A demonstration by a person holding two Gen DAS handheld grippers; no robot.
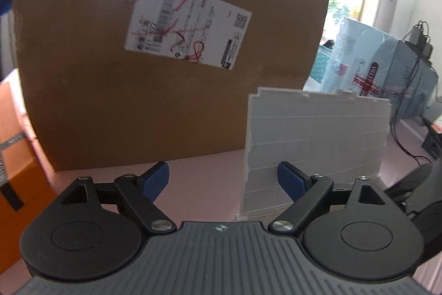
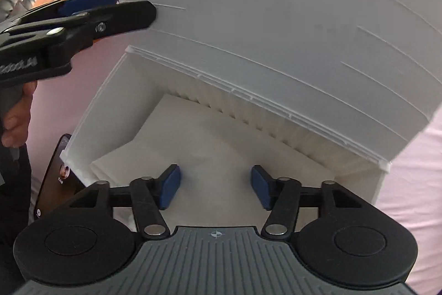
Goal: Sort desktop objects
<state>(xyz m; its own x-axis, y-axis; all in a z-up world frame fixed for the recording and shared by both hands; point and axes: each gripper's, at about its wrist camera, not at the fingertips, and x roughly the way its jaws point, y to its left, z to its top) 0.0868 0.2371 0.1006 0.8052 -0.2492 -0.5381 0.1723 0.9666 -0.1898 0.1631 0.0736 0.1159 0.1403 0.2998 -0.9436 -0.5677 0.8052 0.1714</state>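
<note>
Two grippers: both in view, both with jaws spread and nothing between the pads.
Left gripper [image 1: 223, 180]: fingers wide apart and holding nothing; in the right wrist view its tip [image 2: 110, 13] sits at the left edge of the raised lid [image 2: 276, 26], touching or just beside it, I cannot tell which.
Right gripper [image 2: 215, 188]: fingers apart, empty, poised over the open white box [image 2: 91, 112], above the white sheet [image 2: 210, 156] lying inside.
White box: lid up and tilted back beyond the right fingertips; in the left wrist view its ribbed wall [image 1: 315, 145] stands just ahead of the right-hand pad.
Phone [image 2: 55, 184]: lies on the pink table [image 2: 414, 184] left of the right gripper's fingers, touching or just beside the box corner, outside it.
Cardboard box [image 1: 165, 73]: well beyond the left fingertips.
Progress: early, by my judgement; the box is open, but the phone still lies outside it.
Left to do: likely pick up loose items, place them inside, lower the lid.
</note>
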